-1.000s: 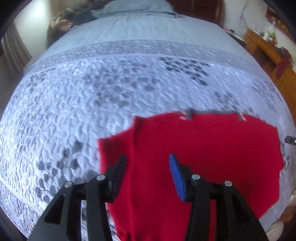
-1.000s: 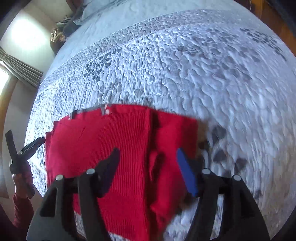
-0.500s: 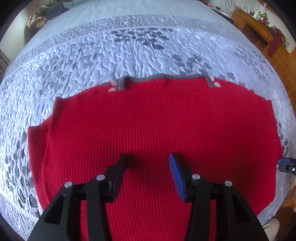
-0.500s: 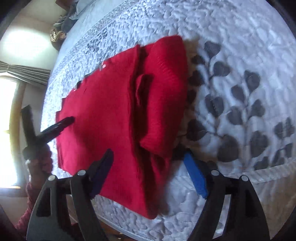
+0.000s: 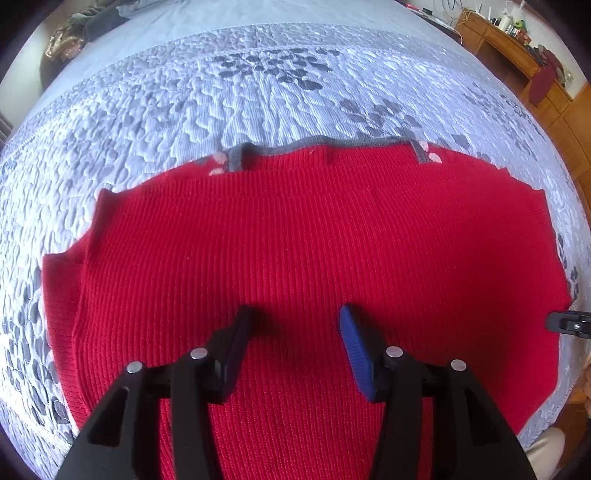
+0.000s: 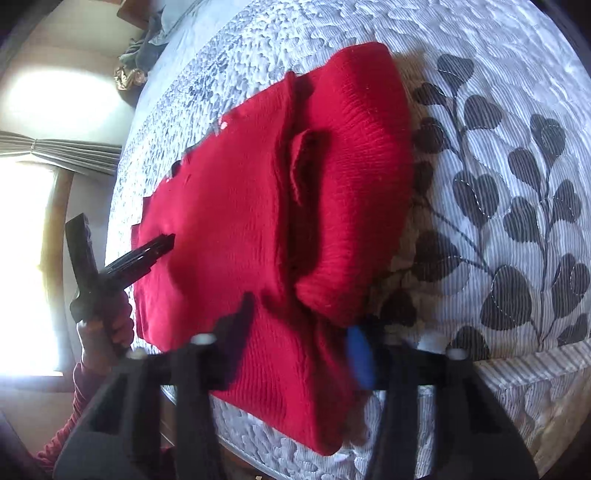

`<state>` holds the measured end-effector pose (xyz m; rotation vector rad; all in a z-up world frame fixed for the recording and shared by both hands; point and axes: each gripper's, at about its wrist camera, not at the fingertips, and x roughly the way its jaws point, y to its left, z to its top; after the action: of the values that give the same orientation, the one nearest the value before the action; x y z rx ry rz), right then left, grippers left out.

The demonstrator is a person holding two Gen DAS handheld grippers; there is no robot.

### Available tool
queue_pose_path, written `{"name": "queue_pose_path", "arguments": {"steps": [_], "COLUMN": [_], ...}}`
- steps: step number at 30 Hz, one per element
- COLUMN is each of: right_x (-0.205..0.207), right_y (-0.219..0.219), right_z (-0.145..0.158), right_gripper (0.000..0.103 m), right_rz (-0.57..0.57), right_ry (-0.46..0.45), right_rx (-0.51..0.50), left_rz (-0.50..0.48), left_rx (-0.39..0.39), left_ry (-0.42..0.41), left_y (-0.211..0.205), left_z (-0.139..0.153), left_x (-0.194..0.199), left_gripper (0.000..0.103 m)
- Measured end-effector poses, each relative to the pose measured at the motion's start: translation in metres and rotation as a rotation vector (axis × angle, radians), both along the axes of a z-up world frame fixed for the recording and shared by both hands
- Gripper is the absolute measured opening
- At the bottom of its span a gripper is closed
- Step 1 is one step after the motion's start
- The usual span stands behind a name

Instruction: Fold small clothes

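Note:
A red ribbed sweater with a grey neckband lies flat on the quilted bed, its right sleeve folded inward. My left gripper stands open just above the sweater's lower middle, with only flat fabric under its pads. My right gripper is at the sweater's near right corner. Its jaws are closing and blurred, with the red fabric edge lying between them and a gap still showing. The left gripper, held in a hand, shows in the right wrist view over the sweater's far side. A tip of the right gripper shows in the left wrist view.
The bed's front edge runs just right of my right gripper. A wooden dresser stands at the far right. A heap of clothes lies at the bed's far left, near a bright window with a curtain.
Both grippers came down and closer to the sweater, the left one shifting over its middle. In the last half second the right jaws narrowed around the sweater's corner; the left jaws kept their gap.

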<state>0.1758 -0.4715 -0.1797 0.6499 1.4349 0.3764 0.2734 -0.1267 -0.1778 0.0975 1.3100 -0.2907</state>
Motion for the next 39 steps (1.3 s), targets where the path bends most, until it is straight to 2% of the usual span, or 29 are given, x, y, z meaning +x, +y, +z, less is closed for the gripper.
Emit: {"name": "queue_pose_path", "arguments": {"steps": [2, 5, 8, 11, 14, 17, 19, 20, 21, 22, 23, 27, 31, 35, 39], "right_x": [0.001, 0.002, 0.008, 0.015, 0.021, 0.021, 0.016, 0.013, 0.009, 0.005, -0.001, -0.021, -0.044, -0.070, -0.092], "right_y": [-0.001, 0.009, 0.036, 0.076, 0.133, 0.190, 0.227, 0.238, 0.243, 0.247, 0.246, 0.218, 0.191, 0.200, 0.221], "right_z": [0.002, 0.024, 0.055, 0.082, 0.098, 0.092, 0.077, 0.070, 0.065, 0.062, 0.064, 0.090, 0.096, 0.074, 0.068], "right_gripper": [0.014, 0.013, 0.012, 0.012, 0.012, 0.013, 0.022, 0.033, 0.042, 0.042, 0.042, 0.066, 0.069, 0.069, 0.067], "right_rz": [-0.030, -0.044, 0.002, 0.074, 0.181, 0.298, 0.386, 0.420, 0.439, 0.451, 0.458, 0.426, 0.429, 0.483, 0.556], "right_ry": [0.019, 0.005, -0.052, -0.101, -0.165, -0.194, -0.201, -0.187, -0.174, -0.164, -0.178, -0.279, -0.291, -0.265, -0.336], "right_rx": [0.015, -0.057, -0.158, -0.204, -0.241, -0.282, -0.296, -0.281, -0.261, -0.231, -0.201, -0.200, -0.210, -0.249, -0.306], "left_rz": [-0.007, -0.010, -0.018, -0.031, -0.009, 0.046, 0.065, 0.067, 0.068, 0.070, 0.074, 0.079, 0.093, 0.119, 0.118], "left_rx": [-0.006, -0.021, -0.037, -0.074, -0.208, -0.352, -0.399, -0.413, -0.430, -0.442, -0.449, -0.469, -0.480, -0.486, -0.463], "left_ry": [0.003, 0.011, 0.020, 0.041, 0.097, 0.159, 0.184, 0.193, 0.197, 0.200, 0.205, 0.200, 0.209, 0.223, 0.229], "left_y": [0.001, 0.003, 0.006, 0.012, 0.032, 0.055, 0.063, 0.065, 0.068, 0.069, 0.071, 0.074, 0.075, 0.081, 0.083], "left_z": [0.000, -0.001, -0.002, 0.000, 0.003, 0.002, -0.002, -0.003, -0.004, -0.004, -0.004, -0.003, -0.002, 0.002, 0.006], "left_x": [0.001, 0.004, 0.005, 0.006, 0.015, 0.022, 0.024, 0.024, 0.023, 0.023, 0.022, 0.019, 0.019, 0.016, 0.014], "left_gripper": [0.051, 0.051, 0.051, 0.051, 0.051, 0.049, 0.044, 0.044, 0.044, 0.044, 0.044, 0.044, 0.044, 0.044, 0.045]}}
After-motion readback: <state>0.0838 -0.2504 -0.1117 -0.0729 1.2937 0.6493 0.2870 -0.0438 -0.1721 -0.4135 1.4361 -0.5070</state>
